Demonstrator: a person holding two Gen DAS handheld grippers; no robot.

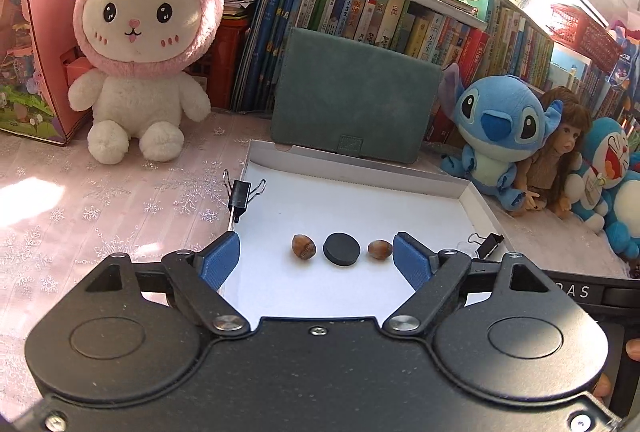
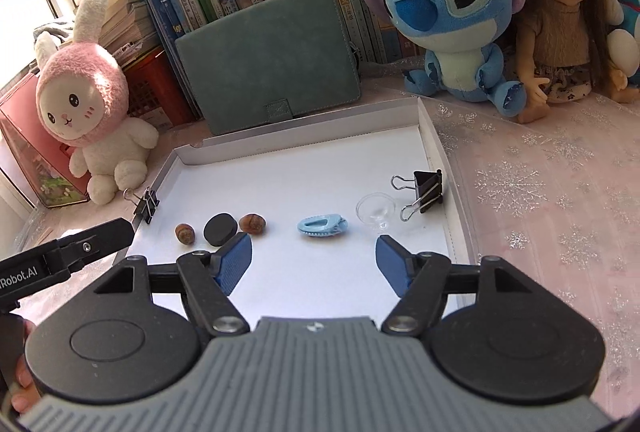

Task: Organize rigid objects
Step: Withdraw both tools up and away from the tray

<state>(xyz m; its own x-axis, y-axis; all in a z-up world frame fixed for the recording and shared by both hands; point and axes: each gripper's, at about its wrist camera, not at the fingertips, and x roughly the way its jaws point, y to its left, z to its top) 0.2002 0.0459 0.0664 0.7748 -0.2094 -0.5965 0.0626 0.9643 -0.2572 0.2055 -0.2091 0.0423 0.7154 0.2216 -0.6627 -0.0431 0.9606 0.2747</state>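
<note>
A shallow white tray (image 1: pixel 360 177) (image 2: pixel 304 135) holds a row of small objects. In the left wrist view a hazelnut (image 1: pixel 303 246), a black disc (image 1: pixel 341 248) and a second hazelnut (image 1: pixel 379 249) lie just beyond my left gripper (image 1: pixel 316 262), which stands open and holds nothing. In the right wrist view the same hazelnut (image 2: pixel 185 233), disc (image 2: pixel 219 229) and hazelnut (image 2: pixel 252 222) lie to the left, then a light blue clip (image 2: pixel 322 226) and a clear small cup (image 2: pixel 375 209). My right gripper (image 2: pixel 314 260) is open and empty, short of the blue clip.
Black binder clips grip the tray's rims (image 1: pixel 241 193) (image 2: pixel 426 187) (image 2: pixel 146 205). A green case (image 1: pixel 354 99) leans on a row of books (image 1: pixel 400 15). A pink rabbit plush (image 1: pixel 140 43), a blue plush (image 2: pixel 452 11) and a doll (image 2: pixel 560 11) sit around. The left gripper's arm (image 2: pixel 80 248) reaches in.
</note>
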